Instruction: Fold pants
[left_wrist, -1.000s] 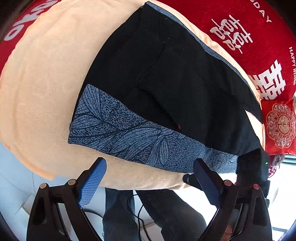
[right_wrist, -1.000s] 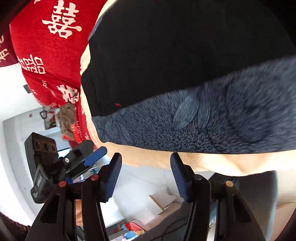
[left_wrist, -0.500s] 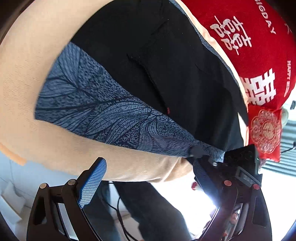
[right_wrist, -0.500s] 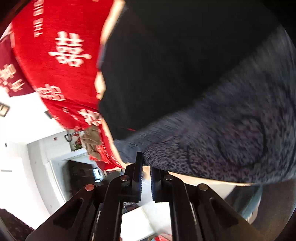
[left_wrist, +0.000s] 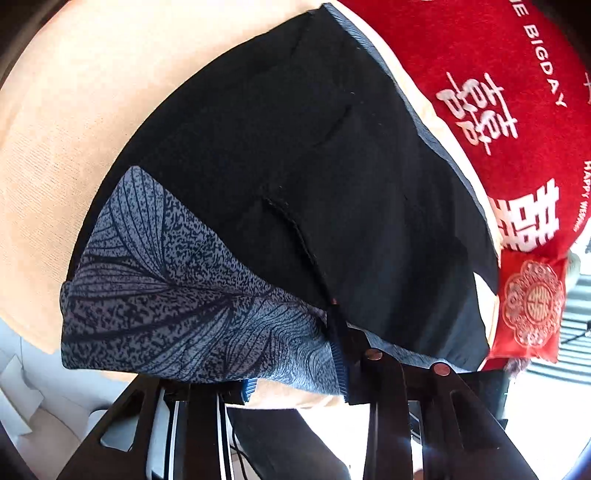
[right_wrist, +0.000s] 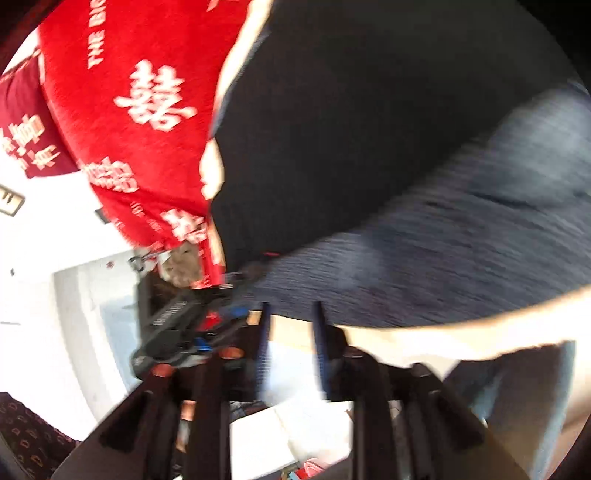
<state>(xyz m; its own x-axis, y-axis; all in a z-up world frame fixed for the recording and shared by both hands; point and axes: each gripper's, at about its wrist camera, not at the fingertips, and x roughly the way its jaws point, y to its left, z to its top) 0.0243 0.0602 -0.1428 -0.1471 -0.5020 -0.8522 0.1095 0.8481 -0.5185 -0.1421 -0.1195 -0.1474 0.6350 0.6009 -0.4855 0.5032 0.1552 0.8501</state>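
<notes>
Black pants (left_wrist: 314, 166) with a grey-blue leaf-print waistband (left_wrist: 166, 295) lie on a peach cushion (left_wrist: 74, 129). My left gripper (left_wrist: 295, 373) is at the near edge, its jaws closing on a bunched stretch of that waistband, which drapes over the left finger. In the blurred right wrist view the pants (right_wrist: 369, 147) fill the upper right, with the waistband (right_wrist: 461, 240) running across. My right gripper (right_wrist: 290, 314) sits just off the waistband's edge, jaws opening, with nothing between them. The left gripper (right_wrist: 184, 325) shows to its left.
A red blanket (left_wrist: 498, 92) with white characters borders the cushion on the far side, also in the right wrist view (right_wrist: 129, 92). A small red pillow (left_wrist: 528, 306) lies at the right. A person's dark trouser legs (left_wrist: 277, 443) stand below the cushion edge. Pale boxes (right_wrist: 295, 435) lie on the floor.
The left gripper went from wide open to clamped on the waistband. The right gripper, shut on the waistband's end half a second ago, has let go and drawn back a little.
</notes>
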